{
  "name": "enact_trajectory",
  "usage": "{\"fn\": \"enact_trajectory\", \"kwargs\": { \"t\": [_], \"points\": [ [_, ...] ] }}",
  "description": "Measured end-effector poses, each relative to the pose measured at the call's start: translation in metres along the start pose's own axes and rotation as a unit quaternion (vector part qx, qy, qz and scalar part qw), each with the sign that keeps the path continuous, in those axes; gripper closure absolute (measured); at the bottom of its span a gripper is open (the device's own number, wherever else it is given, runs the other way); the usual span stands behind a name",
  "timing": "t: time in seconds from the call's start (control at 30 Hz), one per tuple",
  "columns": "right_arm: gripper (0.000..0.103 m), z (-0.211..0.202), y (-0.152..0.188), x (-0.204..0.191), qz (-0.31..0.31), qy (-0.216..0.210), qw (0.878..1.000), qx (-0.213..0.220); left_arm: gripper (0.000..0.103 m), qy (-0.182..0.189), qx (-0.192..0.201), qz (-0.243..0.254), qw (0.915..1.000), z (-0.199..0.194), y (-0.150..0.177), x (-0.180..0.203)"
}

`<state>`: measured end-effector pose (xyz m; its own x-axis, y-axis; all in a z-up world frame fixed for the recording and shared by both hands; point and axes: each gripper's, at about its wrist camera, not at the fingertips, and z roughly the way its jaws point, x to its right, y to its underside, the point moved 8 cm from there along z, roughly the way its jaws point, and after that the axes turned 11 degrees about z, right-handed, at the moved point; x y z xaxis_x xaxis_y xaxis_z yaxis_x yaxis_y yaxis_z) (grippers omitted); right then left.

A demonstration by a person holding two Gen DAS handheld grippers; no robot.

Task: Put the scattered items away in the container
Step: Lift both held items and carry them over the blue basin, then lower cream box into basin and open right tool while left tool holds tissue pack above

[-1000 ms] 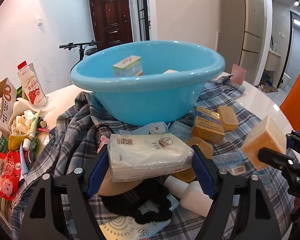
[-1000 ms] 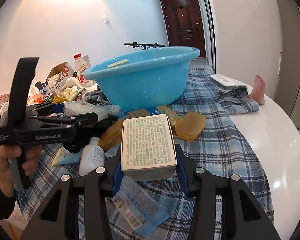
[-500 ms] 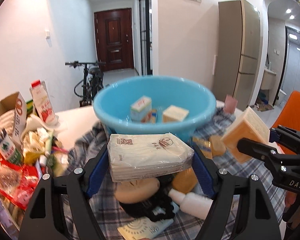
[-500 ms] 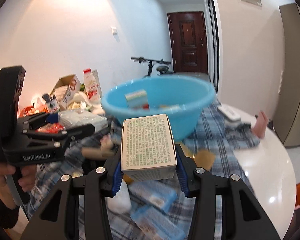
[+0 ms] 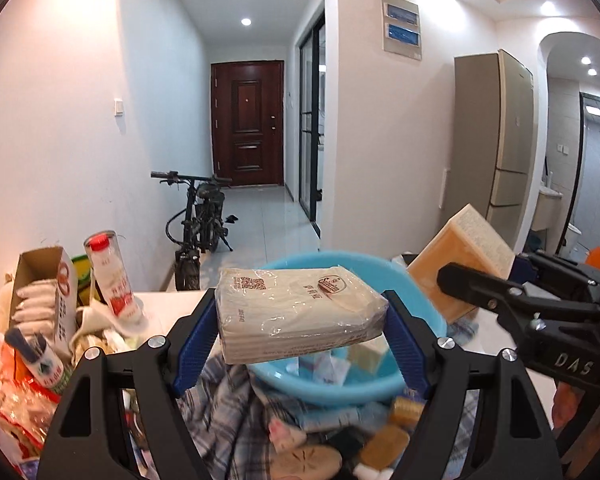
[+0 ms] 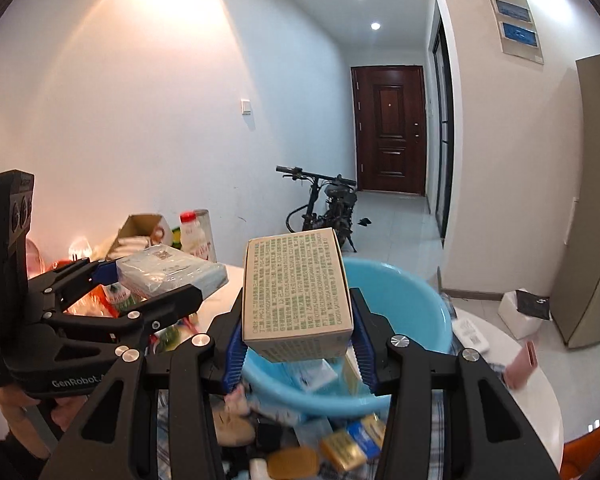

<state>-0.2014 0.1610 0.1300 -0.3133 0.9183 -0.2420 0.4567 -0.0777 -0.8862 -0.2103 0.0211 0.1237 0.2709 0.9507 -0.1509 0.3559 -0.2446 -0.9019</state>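
Container: blue basin (image 5: pixel 420 384), on the checked cloth (image 5: pixel 228 412) covering the round white table (image 6: pixel 532 400), directly ahead of and below both grippers. Contents so far: a few small boxes and packets on its floor, partly hidden. Judged partly done. Outstanding: a cluster of loose items on the cloth at the basin's near side, including tan soap-like bars (image 5: pixel 384 440), a small yellow and blue box (image 6: pixel 364 440) and a black piece; blur prevents a full count. Whether the cartons, the milk bottle (image 5: pixel 114 280) and the packets heaped at the table's left edge belong to the job cannot be told. In transit: left gripper (image 5: pixel 300 320), jaws part-way apart and clamped on the ends of a plastic-wrapped tissue pack (image 5: pixel 300 312), held over the basin's near rim; right gripper (image 6: pixel 298 340), jaws closed on the sides of a printed cardboard box (image 6: pixel 296 296), likewise raised above the basin. Neither item is released yet.
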Motion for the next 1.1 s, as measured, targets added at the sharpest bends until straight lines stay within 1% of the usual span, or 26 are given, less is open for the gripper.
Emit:
{"fn": "enact_trajectory", "kwargs": {
  "t": [0.1,0.2,0.33,0.5,0.6,0.7,0.77,0.87,1.1],
  "points": [
    [0.055,0.013,-0.018,-0.002,0.000,-0.001,1.000,-0.004,0.026,-0.006,0.004,-0.002,1.0000,0.007,-0.013,-0.006],
    [0.055,0.024,-0.030,-0.002,-0.002,0.004,1.000,0.004,0.026,-0.013,0.003,-0.001,0.9999,0.018,-0.021,-0.009],
    [0.055,0.044,-0.037,0.007,0.007,0.011,1.000,0.008,0.026,-0.024,0.003,-0.006,0.9997,0.036,-0.023,-0.015],
    [0.055,0.070,-0.032,0.021,0.023,0.018,1.000,0.004,0.026,-0.026,-0.011,-0.012,0.9995,0.063,-0.015,-0.018],
    [0.055,0.088,-0.024,0.033,0.034,0.023,0.999,-0.008,0.026,-0.025,-0.022,-0.004,0.9994,0.079,-0.008,-0.014],
    [0.055,0.102,-0.020,0.042,0.035,0.032,0.999,-0.020,0.026,-0.023,-0.029,-0.011,0.9993,0.090,0.003,-0.013],
    [0.055,0.105,-0.019,0.047,0.031,0.041,0.998,-0.024,0.026,-0.020,-0.041,-0.006,0.9989,0.096,0.007,-0.011],
    [0.055,0.105,-0.019,0.052,0.034,0.047,0.998,-0.025,0.026,-0.025,-0.040,-0.002,0.9989,0.094,0.007,-0.010],
    [0.055,0.102,-0.021,0.053,0.029,0.059,0.998,-0.024,0.026,-0.022,-0.033,0.005,0.9992,0.090,0.002,-0.003]
  ]
}}
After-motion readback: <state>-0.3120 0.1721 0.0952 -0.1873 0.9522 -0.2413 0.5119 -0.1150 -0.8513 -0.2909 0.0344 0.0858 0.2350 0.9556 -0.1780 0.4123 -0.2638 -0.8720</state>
